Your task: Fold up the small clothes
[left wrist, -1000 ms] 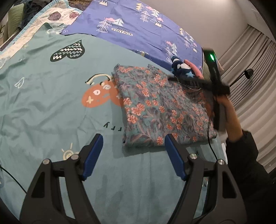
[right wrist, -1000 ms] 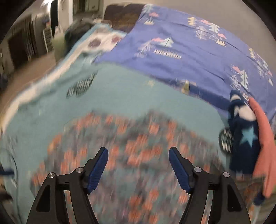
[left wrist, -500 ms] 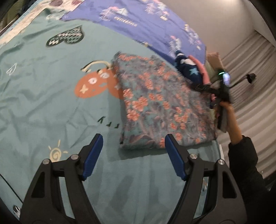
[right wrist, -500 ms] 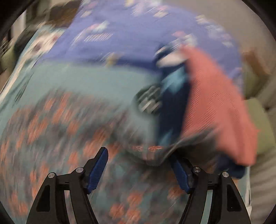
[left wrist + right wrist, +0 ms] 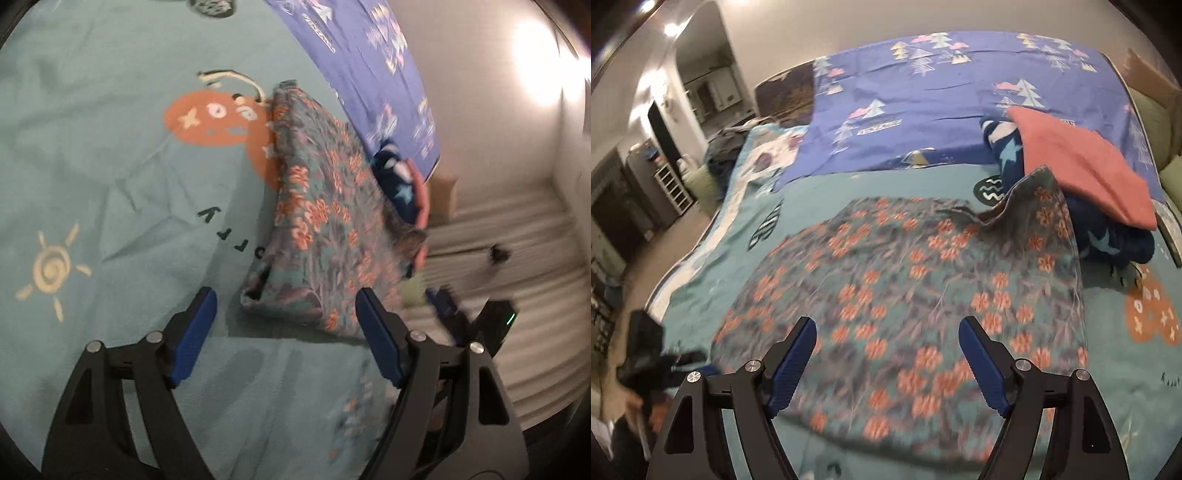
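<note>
A folded floral garment (image 5: 321, 221), teal-grey with orange flowers, lies on the teal bedsheet (image 5: 92, 177). It also shows in the right wrist view (image 5: 905, 295), its far right corner turned up against a pile. My left gripper (image 5: 284, 336) is open and empty, just short of the garment's near edge. My right gripper (image 5: 886, 365) is open and empty, above the garment's near part. The right gripper also shows blurred at the right of the left wrist view (image 5: 476, 317).
A folded pink garment (image 5: 1086, 166) lies on a navy star-print one (image 5: 1108, 236) at the garment's far right corner. A purple tree-print sheet (image 5: 960, 96) covers the far side. The bed's edge, the floor and furniture (image 5: 639, 206) are at the left.
My left gripper has moved closer to the garment's near edge. My right gripper has swung back from the pink and navy pile to the garment's other side.
</note>
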